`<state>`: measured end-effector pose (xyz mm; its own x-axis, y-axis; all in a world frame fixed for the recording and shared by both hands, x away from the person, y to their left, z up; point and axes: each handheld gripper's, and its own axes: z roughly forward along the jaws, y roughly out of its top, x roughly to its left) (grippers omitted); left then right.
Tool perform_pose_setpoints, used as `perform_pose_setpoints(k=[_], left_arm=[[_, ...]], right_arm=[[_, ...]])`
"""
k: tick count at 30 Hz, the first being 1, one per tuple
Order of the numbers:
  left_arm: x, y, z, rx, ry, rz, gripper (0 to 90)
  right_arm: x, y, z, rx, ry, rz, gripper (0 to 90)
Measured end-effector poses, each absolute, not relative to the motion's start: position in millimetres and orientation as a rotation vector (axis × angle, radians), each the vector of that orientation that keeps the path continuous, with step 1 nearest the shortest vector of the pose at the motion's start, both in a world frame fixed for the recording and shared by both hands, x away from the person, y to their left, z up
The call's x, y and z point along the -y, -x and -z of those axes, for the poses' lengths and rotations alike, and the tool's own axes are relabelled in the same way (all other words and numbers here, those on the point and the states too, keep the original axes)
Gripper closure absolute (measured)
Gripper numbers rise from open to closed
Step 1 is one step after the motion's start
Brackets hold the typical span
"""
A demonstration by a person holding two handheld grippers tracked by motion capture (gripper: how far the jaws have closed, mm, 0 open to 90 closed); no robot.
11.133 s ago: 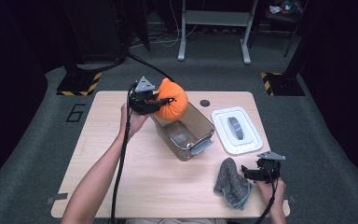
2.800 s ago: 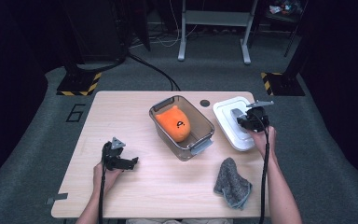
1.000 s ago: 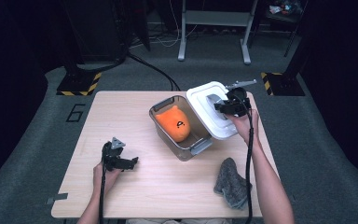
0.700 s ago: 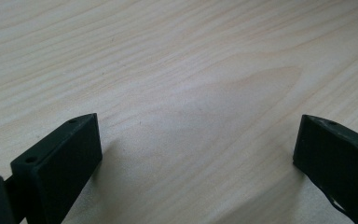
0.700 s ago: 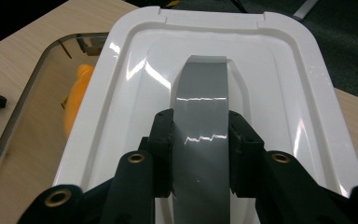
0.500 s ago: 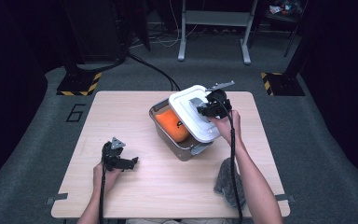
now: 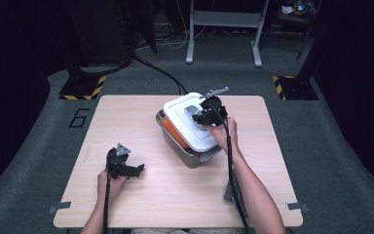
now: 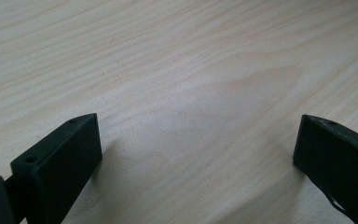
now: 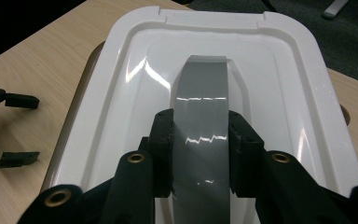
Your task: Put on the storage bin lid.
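A white lid (image 7: 191,122) with a grey handle (image 9: 200,126) hangs over the clear brown container (image 7: 187,150), covering most of it. My right gripper (image 7: 200,117) is shut on that grey handle, its pads (image 9: 164,140) pressing both sides. An orange round object (image 7: 177,136) shows inside the container under the lid's left edge. My left gripper (image 7: 135,169) rests on the table (image 7: 141,195) at the front left, open, with bare wood between its fingers (image 8: 74,154).
A grey cloth (image 7: 230,192) lies at the front right, mostly hidden under the right forearm. A dark round hole (image 9: 344,114) in the tabletop sits behind the container. Bare wood spreads across the left and front of the table.
My right gripper has carried the white lid leftward and a little down, from the table's right side to above the container. The left gripper has stayed put.
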<state>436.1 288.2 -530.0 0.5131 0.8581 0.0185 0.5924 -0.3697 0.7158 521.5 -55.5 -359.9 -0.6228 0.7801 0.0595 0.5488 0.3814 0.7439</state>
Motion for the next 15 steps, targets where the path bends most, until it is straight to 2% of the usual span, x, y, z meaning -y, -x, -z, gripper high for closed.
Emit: perform_pose_setpoints(k=[15], left_arm=[[-288, -436, 530, -1.179, -2.098, -0.520, 0.8]], right_arm=[[34, -514, 368, -2.358, -1.144, -1.063, 66.8]])
